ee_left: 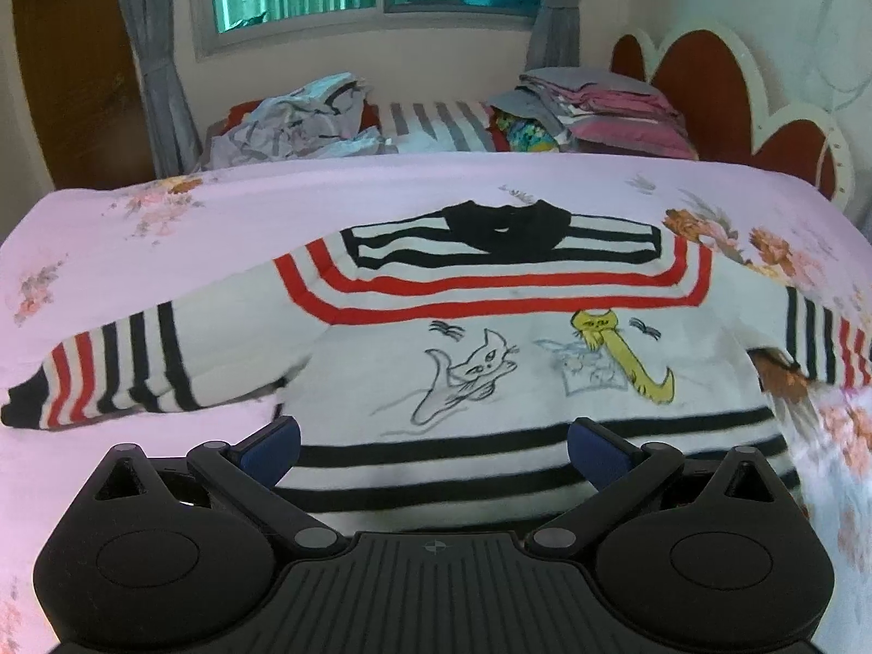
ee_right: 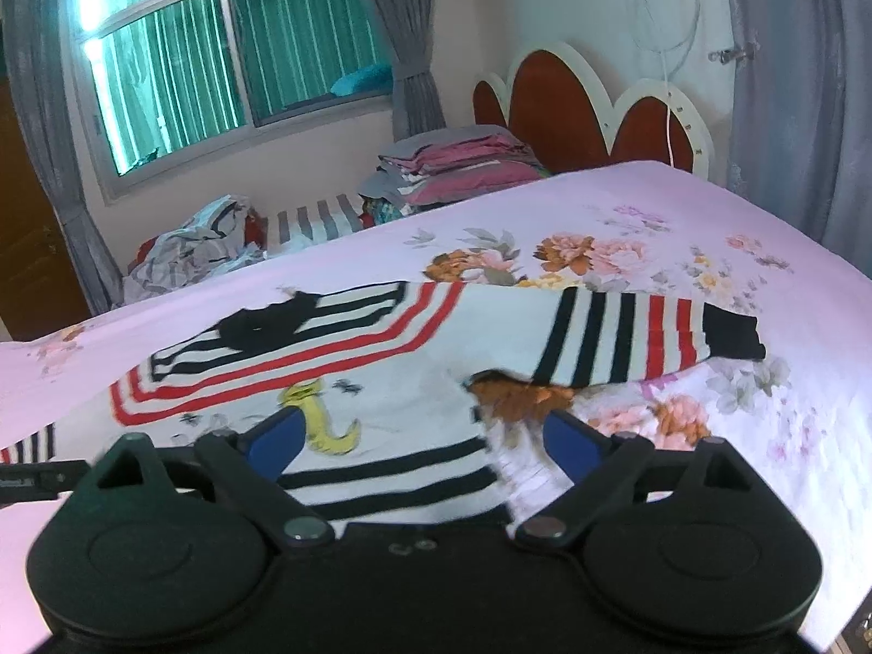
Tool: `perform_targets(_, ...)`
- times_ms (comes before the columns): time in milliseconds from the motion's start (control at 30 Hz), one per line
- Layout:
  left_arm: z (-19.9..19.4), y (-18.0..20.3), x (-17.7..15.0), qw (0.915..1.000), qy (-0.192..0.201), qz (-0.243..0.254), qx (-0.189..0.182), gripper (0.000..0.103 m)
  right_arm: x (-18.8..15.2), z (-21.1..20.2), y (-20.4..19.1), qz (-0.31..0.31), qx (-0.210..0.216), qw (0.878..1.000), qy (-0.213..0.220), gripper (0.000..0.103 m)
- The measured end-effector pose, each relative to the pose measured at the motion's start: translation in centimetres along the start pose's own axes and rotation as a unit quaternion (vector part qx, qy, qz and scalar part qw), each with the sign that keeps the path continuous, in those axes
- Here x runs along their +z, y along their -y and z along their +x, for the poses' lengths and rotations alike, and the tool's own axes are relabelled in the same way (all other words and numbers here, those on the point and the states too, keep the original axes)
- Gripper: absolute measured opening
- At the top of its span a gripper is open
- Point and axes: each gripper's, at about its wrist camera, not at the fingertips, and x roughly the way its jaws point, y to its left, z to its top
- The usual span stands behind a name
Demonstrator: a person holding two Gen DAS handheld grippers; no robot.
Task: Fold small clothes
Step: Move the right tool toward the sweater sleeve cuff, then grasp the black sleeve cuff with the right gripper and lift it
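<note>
A small white sweater (ee_left: 376,338) with black and red stripes, a black collar and cat drawings lies flat, front up, on the pink flowered bedsheet (ee_left: 261,207). Both sleeves are spread out sideways. My left gripper (ee_left: 433,449) hovers open over the striped hem near its left part, with nothing between the blue pads. In the right wrist view the same sweater (ee_right: 490,327) shows its right sleeve stretched to the right. My right gripper (ee_right: 425,444) stands open over the hem's right corner, where the sweater's edge meets the sheet (ee_right: 654,207). I see no cloth pinched in either.
A crumpled heap of clothes (ee_left: 305,120) (ee_right: 201,245) lies beyond the bed's far edge on the left. A stack of folded pink and grey laundry (ee_left: 599,103) (ee_right: 458,163) sits beside the red scalloped headboard (ee_left: 708,82) (ee_right: 561,109). A curtained window is behind.
</note>
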Motion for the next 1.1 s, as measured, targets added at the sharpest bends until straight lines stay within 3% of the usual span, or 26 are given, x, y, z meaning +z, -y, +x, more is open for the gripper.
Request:
perform_targets(400,7.2,6.8,2.8,0.999,-0.031,-0.018,0.025,0.103,2.4,8.6,12.0,0.056,-0.046,0.996,-0.048,0.083)
perform_targets(867,9.9,9.5,4.1,0.9979,-0.026,-0.021,0.055,0.103,2.9,16.1,21.1,0.13,-0.098,0.982,-0.092,0.079)
perform_targets(967,9.7,9.8,4.1,0.9984,-0.012,0.0,0.055,0.103,2.8,17.4,22.6,0.163,-0.098,0.977,-0.096,0.069)
perform_targets(1067,9.9,9.4,4.3,0.9983,-0.024,-0.005,0.053,0.103,3.0,18.0,23.3,0.179,-0.103,0.975,-0.084,0.058)
perform_targets(1100,10.0,9.3,4.3,0.998,-0.026,-0.006,0.057,0.103,3.1,18.2,23.4,0.179,-0.106,0.975,-0.081,0.047)
